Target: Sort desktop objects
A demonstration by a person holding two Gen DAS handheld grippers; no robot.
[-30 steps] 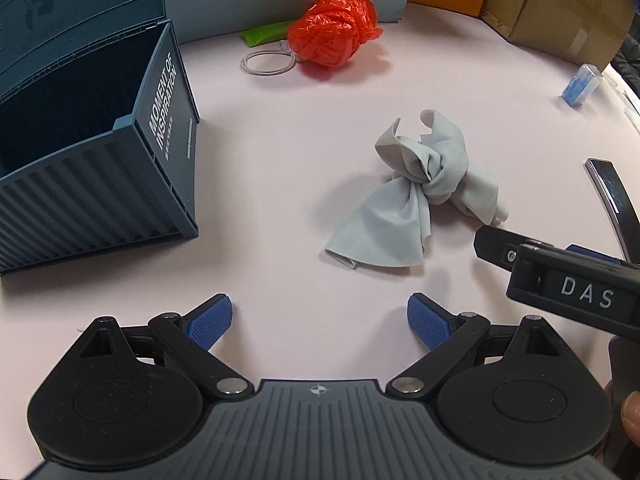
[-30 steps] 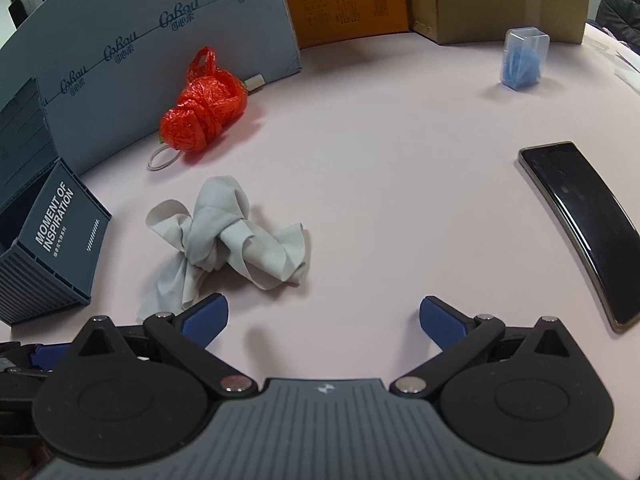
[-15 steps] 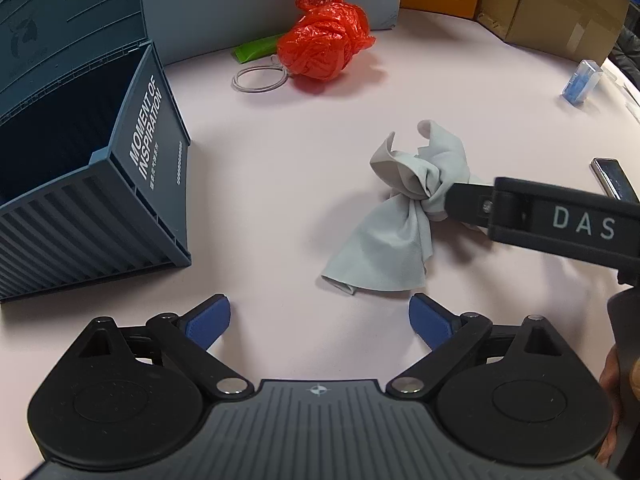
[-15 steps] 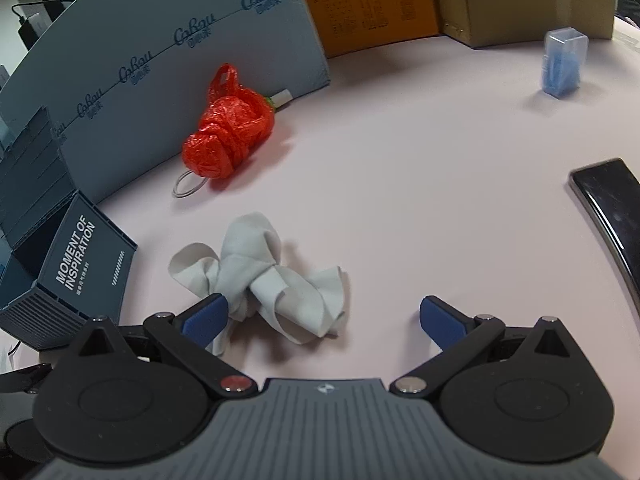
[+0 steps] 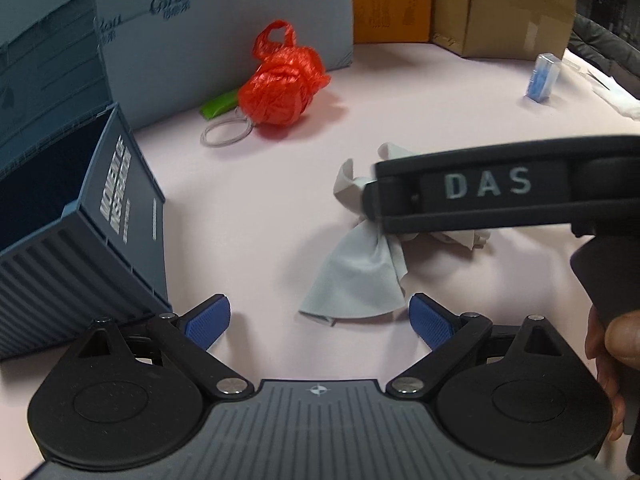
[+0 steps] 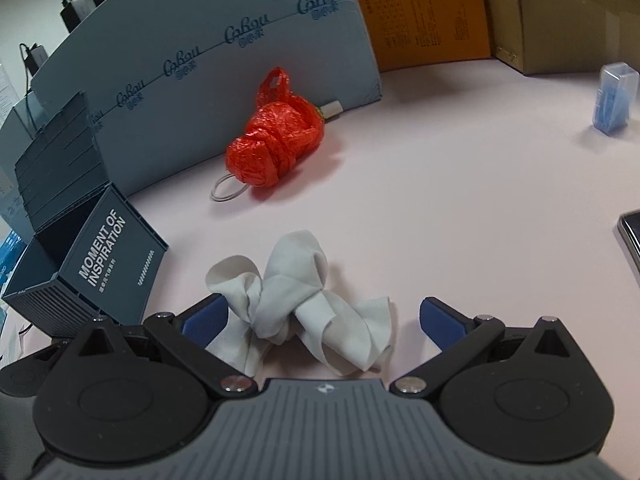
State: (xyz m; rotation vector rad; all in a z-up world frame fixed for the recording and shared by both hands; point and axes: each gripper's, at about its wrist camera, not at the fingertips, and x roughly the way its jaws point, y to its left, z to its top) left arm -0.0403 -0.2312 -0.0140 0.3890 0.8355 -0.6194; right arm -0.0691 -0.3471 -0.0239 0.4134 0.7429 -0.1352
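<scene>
A knotted grey cloth (image 6: 296, 304) lies on the pink desk, also in the left wrist view (image 5: 356, 280). My right gripper (image 6: 320, 318) is open, its blue pads on either side of the cloth; its black body (image 5: 492, 188) crosses the left wrist view over the cloth. My left gripper (image 5: 320, 318) is open and empty just in front of the cloth's loose end. A dark blue storage box (image 5: 68, 224) stands open at the left, also in the right wrist view (image 6: 96, 264). A red plastic bag (image 5: 284, 88) sits at the back.
A white ring (image 5: 224, 134) and a green item (image 5: 218, 106) lie by the red bag. A grey board (image 6: 224, 52) and cardboard boxes (image 5: 500, 4) line the back. A clear box of blue items (image 6: 614, 98) and a black phone (image 6: 632, 236) lie at the right.
The right gripper has moved left and forward until its open fingers straddle the grey cloth. The left gripper has stayed nearly still, open.
</scene>
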